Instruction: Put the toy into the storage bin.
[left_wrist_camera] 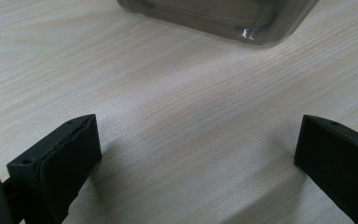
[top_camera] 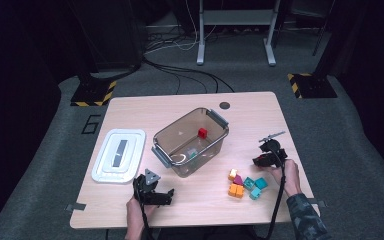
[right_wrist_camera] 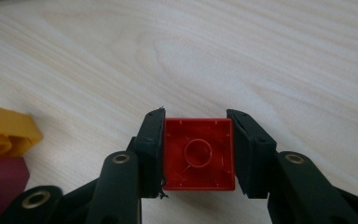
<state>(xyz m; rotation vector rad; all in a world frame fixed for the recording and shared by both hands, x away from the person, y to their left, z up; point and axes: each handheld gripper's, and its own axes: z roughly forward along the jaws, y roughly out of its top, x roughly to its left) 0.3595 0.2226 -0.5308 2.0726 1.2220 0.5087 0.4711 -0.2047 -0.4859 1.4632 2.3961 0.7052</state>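
Nearest in the high view, the person's two forearms enter at the desk's (top_camera: 130, 107) front edge. The left claw (top_camera: 161, 196) hangs near the white lid (top_camera: 118, 155); the right claw (top_camera: 258, 161) sits just above a cluster of orange, teal and magenta blocks (top_camera: 245, 185). A clear bin (top_camera: 192, 141) stands mid-desk on pale wood grain. Grey carpet, cables and hazard-striped stand feet surround it, with the room dark beyond.

In the left gripper view the jaws stand wide apart over bare wood, with the bin's corner ahead.

In the right gripper view the jaws clamp a red block (right_wrist_camera: 198, 155), hollow underside facing the camera, above the desk beside a yellow block (right_wrist_camera: 7, 130).
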